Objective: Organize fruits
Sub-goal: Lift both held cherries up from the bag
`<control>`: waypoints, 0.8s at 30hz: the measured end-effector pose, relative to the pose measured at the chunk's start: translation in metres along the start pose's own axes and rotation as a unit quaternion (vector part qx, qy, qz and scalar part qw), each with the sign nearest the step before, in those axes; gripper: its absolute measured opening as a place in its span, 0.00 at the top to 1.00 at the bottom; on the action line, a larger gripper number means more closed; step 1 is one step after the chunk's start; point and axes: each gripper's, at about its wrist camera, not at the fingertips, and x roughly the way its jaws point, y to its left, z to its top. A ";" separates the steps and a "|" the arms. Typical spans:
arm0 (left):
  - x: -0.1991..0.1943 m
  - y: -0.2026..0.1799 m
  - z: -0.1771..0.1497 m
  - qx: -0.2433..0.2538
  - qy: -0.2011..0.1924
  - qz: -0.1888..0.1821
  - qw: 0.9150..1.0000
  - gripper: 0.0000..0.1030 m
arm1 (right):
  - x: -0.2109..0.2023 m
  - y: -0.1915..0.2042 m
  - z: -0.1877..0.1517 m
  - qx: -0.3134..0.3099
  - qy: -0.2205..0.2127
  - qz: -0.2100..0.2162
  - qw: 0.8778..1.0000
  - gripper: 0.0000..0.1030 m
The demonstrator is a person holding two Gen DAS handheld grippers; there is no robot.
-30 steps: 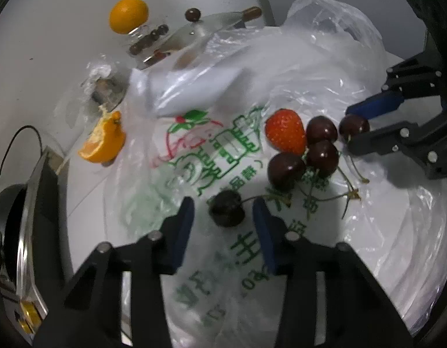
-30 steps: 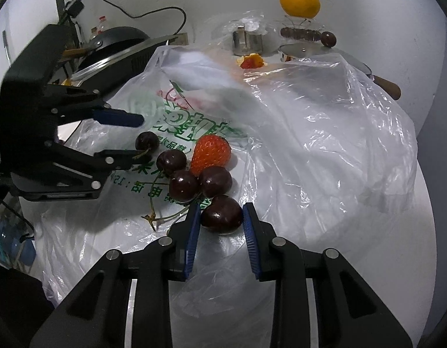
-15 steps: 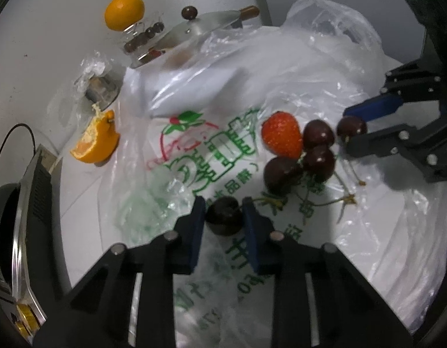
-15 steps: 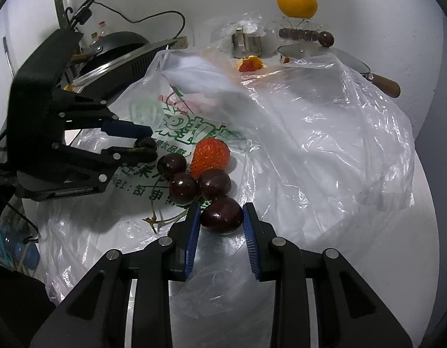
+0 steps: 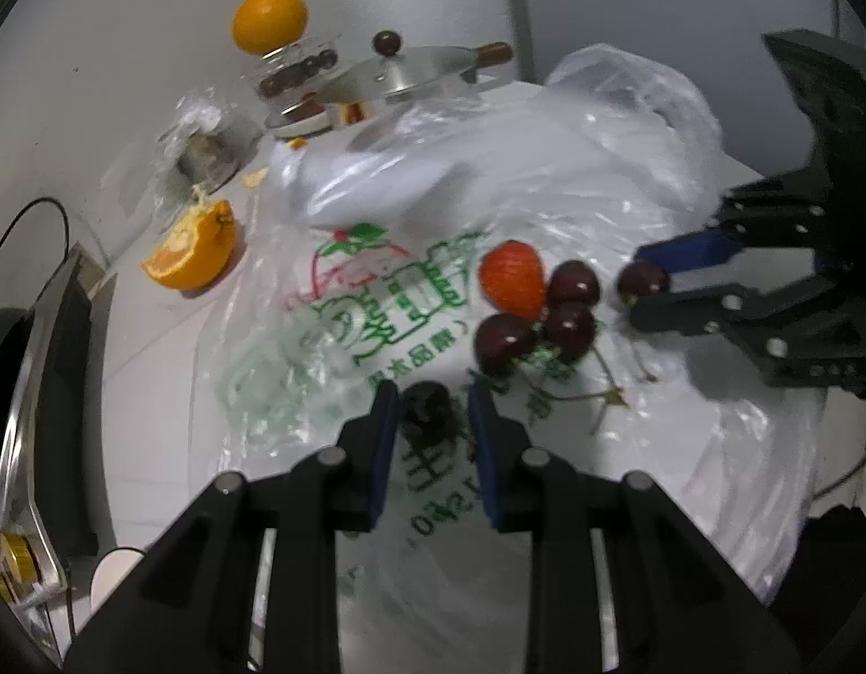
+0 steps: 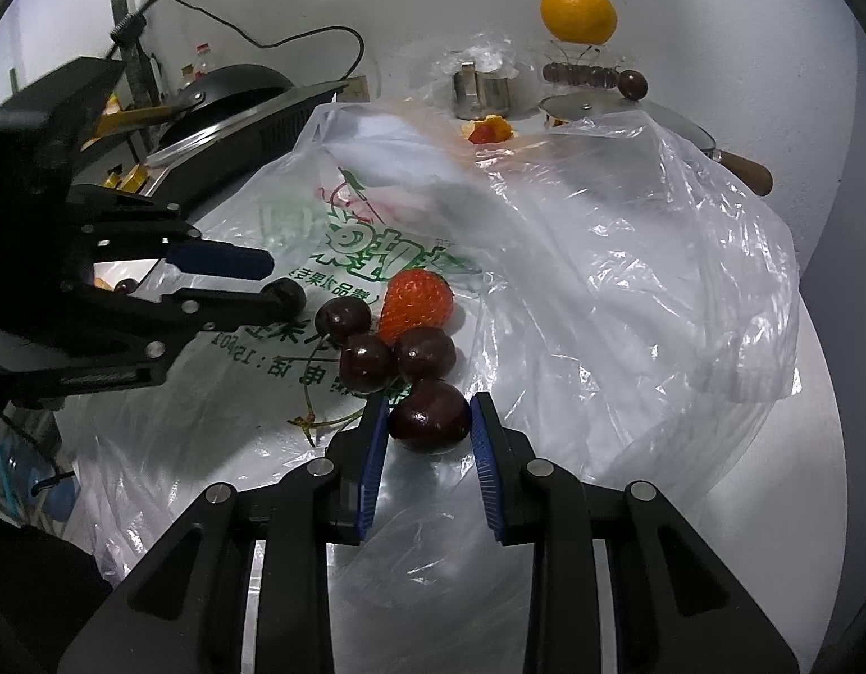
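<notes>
A red strawberry (image 5: 513,276) and three dark cherries (image 5: 568,326) lie clustered on a printed plastic bag (image 5: 377,303). My left gripper (image 5: 433,410) is shut on a dark cherry (image 5: 427,405) just in front of the cluster; it also shows in the right wrist view (image 6: 264,281) at the left. My right gripper (image 6: 427,421) is shut on another dark cherry (image 6: 430,414) on the bag; it shows in the left wrist view (image 5: 641,283) at the right. The strawberry (image 6: 416,300) sits just beyond it.
An orange wedge (image 5: 194,250) lies left of the bag. A whole orange (image 5: 270,19) sits on a glass stand at the back, beside a pan lid (image 5: 410,76) and a metal cup (image 6: 481,90). A black cooker (image 6: 231,106) stands at the left.
My left gripper has closed from open onto the cherry in front of it and has lifted slightly. My right gripper stays shut on its cherry, barely moved.
</notes>
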 end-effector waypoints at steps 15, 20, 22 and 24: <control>0.024 0.005 -0.001 -0.017 0.024 -0.004 1.000 0.72 | -0.002 -0.003 0.000 0.007 -0.002 0.008 1.000 0.69; 0.018 0.007 -0.005 -0.026 0.024 -0.012 0.999 0.75 | -0.003 -0.004 0.000 0.008 -0.003 0.007 1.000 0.69; 0.010 0.007 -0.006 -0.032 0.016 -0.021 0.999 0.75 | -0.004 -0.003 0.000 0.007 -0.004 0.005 1.000 0.69; 0.002 0.006 -0.007 -0.039 0.009 -0.025 0.999 0.75 | -0.006 -0.002 0.000 0.005 -0.004 0.003 1.000 0.69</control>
